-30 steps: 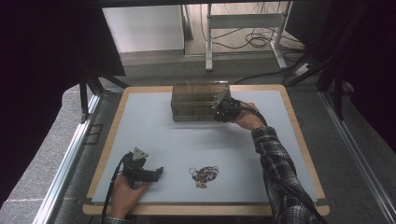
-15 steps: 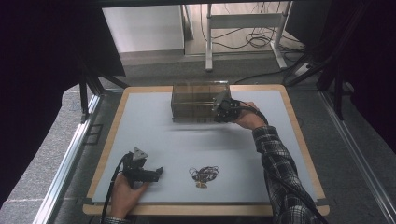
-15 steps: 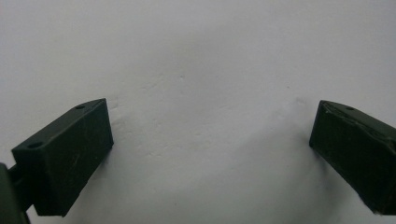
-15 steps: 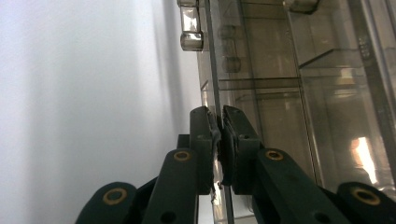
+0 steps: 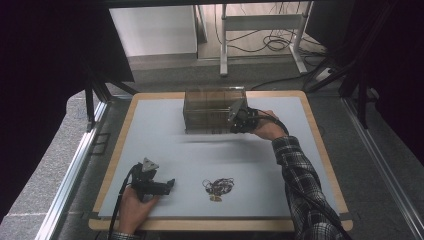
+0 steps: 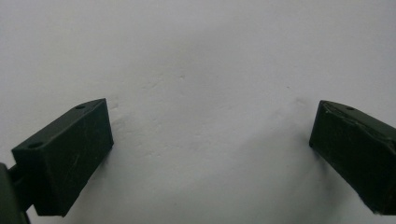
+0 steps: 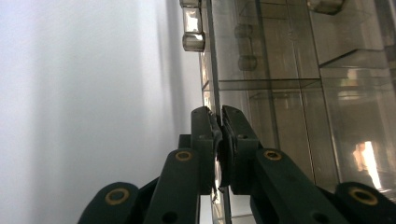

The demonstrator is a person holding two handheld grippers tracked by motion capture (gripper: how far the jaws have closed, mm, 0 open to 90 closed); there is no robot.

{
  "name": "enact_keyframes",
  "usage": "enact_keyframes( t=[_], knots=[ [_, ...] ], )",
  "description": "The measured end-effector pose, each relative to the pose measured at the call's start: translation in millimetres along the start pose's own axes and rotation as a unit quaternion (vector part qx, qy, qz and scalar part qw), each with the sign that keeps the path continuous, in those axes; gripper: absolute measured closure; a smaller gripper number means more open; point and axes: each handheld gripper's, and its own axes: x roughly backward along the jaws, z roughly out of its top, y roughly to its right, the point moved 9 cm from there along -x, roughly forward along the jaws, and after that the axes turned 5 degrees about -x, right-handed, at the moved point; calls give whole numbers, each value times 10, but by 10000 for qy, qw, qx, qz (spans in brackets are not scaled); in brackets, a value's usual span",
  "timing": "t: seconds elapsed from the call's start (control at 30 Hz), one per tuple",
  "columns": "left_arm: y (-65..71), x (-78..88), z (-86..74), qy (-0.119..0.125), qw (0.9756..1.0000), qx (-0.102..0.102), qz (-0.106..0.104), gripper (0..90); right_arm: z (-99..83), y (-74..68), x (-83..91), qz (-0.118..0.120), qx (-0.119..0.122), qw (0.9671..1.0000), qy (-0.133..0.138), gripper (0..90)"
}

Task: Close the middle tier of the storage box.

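Right gripper (image 7: pixel 218 123) has just closed, jaws pinched on the front wall of the clear drawer organizer (image 5: pixel 210 107), maybe a drawer front. Looks like pulling hasn't started. Left gripper (image 5: pixel 170 184) rests spread wide near the tangle of rubber bands (image 5: pixel 218 186), nothing picked up.

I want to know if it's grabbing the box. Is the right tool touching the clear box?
Touching. In the right gripper view the right tool is shut on a thin front edge of the clear box, pads pressed on both sides of it.
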Motion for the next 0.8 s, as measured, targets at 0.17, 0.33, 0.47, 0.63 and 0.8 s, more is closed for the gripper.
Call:
enact_keyframes(
  t=[0.17,0.33,0.47,0.63,0.8],
  knots=[
    [3,-2,3,17,10000,19,1,0,0,-38,22,5,23,10000,-44,830],
    [3,-2,3,16,10000,18,0,0,6,-69,36,12,62,10000,-46,830],
    [3,-2,3,16,10000,17,0,0,8,-101,46,24,105,9999,-61,831],
    [3,-2,3,17,10000,17,0,0,25,-145,67,55,166,9998,-36,831],
    [3,-2,3,17,10000,17,0,0,24,-215,66,113,207,9997,-13,838]
  ],
)
